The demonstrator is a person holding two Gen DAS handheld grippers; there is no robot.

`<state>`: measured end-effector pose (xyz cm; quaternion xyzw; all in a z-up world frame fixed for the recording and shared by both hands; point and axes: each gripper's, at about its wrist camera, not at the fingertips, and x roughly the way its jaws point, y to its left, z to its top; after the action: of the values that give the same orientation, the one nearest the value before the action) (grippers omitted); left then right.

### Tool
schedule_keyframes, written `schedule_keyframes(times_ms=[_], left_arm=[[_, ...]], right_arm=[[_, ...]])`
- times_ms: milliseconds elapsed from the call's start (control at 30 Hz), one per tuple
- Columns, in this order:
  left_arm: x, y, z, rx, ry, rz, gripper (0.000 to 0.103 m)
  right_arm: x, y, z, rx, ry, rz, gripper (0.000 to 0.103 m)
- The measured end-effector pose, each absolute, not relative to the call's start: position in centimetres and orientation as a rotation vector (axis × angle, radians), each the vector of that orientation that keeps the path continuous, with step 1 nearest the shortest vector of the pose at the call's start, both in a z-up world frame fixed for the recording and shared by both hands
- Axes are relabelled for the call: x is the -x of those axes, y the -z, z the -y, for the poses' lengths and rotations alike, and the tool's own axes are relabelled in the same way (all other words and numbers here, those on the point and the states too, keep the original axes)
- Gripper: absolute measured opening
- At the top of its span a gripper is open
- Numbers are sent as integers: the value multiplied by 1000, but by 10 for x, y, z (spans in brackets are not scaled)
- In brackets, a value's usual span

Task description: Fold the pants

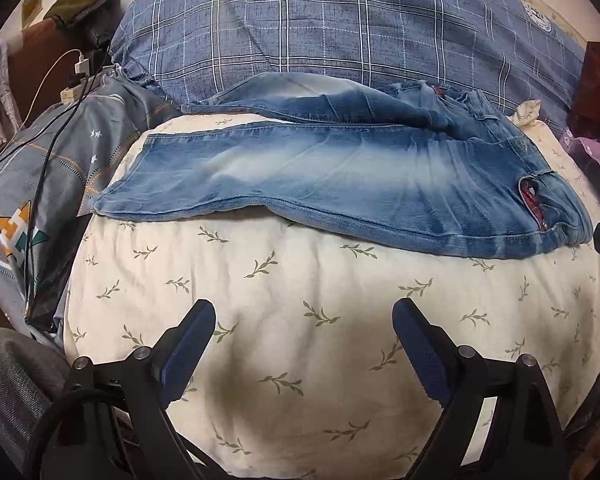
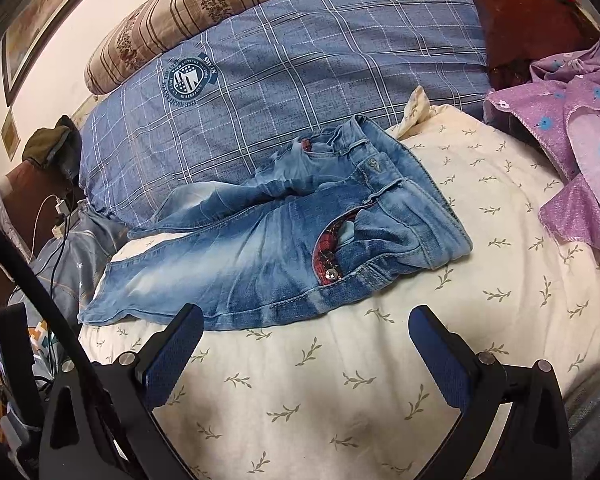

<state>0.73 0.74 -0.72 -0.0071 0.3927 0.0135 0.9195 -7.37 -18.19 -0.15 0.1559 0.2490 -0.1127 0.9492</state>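
Faded blue jeans (image 1: 320, 176) lie on a cream leaf-print cushion (image 1: 300, 300), legs to the left and waistband to the right, the far leg bunched against a blue plaid pillow. In the right wrist view the jeans (image 2: 268, 248) show a red plaid pocket lining (image 2: 332, 252). My left gripper (image 1: 304, 316) is open and empty above the bare cushion in front of the near leg. My right gripper (image 2: 306, 320) is open and empty, its left fingertip (image 2: 190, 320) over the jeans' near edge.
A blue plaid pillow (image 2: 300, 72) lies behind the jeans, with a striped bolster (image 2: 188, 12) beyond. Purple flowered fabric (image 2: 572, 152) lies at the right. A grey patterned pillow (image 1: 60, 168), cables and a charger (image 1: 80, 66) lie at the left.
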Motion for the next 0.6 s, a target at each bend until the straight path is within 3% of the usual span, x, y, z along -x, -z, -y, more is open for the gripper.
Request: schedule_keyframes(times_ms=[600], left_arm=[[-11,4,-12,32,-21,-821,90]], right_arm=[[76,0,192,-342,233,-527,102]])
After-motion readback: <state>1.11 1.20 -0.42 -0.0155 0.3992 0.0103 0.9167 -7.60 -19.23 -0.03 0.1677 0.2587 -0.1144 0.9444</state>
